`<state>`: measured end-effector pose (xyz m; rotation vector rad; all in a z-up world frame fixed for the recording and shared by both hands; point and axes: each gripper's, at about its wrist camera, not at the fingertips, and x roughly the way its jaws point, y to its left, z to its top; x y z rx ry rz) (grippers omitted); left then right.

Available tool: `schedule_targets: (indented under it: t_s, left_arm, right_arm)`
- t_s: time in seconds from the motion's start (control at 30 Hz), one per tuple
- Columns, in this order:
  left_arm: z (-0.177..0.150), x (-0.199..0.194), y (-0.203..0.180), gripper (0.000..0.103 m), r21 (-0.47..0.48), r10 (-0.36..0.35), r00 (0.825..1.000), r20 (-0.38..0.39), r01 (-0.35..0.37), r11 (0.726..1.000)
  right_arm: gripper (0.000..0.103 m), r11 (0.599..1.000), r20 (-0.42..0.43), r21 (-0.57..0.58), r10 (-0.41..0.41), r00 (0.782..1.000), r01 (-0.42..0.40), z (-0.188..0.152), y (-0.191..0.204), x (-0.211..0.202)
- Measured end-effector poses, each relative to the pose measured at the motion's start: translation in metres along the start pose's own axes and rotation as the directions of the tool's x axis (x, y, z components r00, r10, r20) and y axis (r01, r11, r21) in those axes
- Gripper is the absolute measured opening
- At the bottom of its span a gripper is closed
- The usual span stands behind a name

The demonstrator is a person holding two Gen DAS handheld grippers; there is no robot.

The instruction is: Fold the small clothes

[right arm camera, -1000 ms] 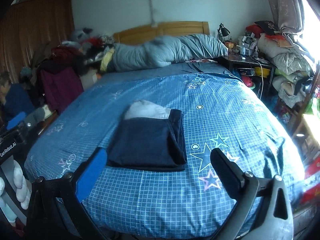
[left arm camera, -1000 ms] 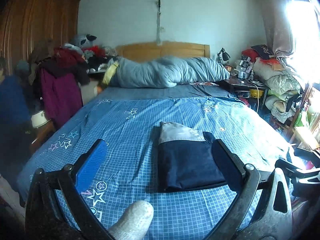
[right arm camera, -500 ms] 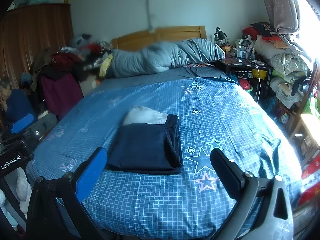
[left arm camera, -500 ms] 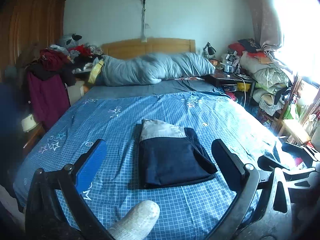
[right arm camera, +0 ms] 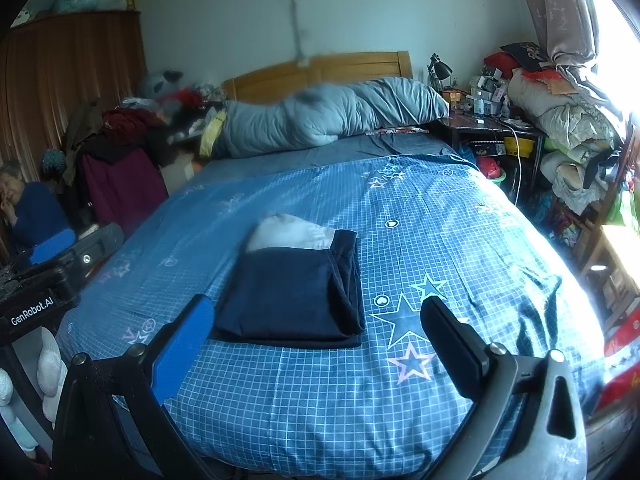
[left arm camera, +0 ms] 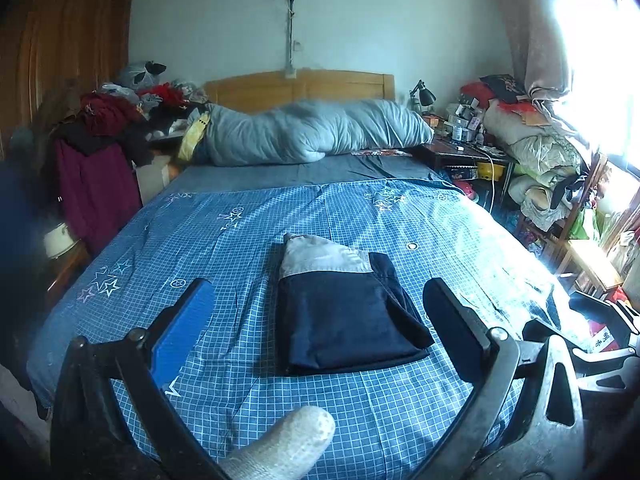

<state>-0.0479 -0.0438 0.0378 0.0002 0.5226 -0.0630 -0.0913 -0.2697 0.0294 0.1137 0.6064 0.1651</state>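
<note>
Left wrist view: left gripper [left arm camera: 316, 312], jaws spread and empty, has drawn back; folded navy garment [left arm camera: 344, 312] lies frame-centre on the bed [left arm camera: 400, 412].

Right wrist view: right gripper [right arm camera: 316, 328] likewise spread, clear of the garment [right arm camera: 292, 292]; the fold appears complete.

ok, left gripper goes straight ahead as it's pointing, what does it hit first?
Probably the folded garment on the bed; it lies between the open left gripper's fingers. Depth is unclear.

Harsh daylight blows out the window [left arm camera: 600, 60] at two o'clock; left side dim, edges bent, dark corners.
</note>
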Motion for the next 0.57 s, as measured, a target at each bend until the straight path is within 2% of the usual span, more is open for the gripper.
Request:
schedule_targets:
  t_s: [0.57]
  left_arm:
    - [-0.0030,0.0018,0.0059,0.102,-0.008,0.034,0.999,-0.003,-0.034,0.999]
  right_arm:
    - [0.103,1.000,-0.013,-0.007,0.008,1.000,-0.008,0.0001,0.0019,0.0059]
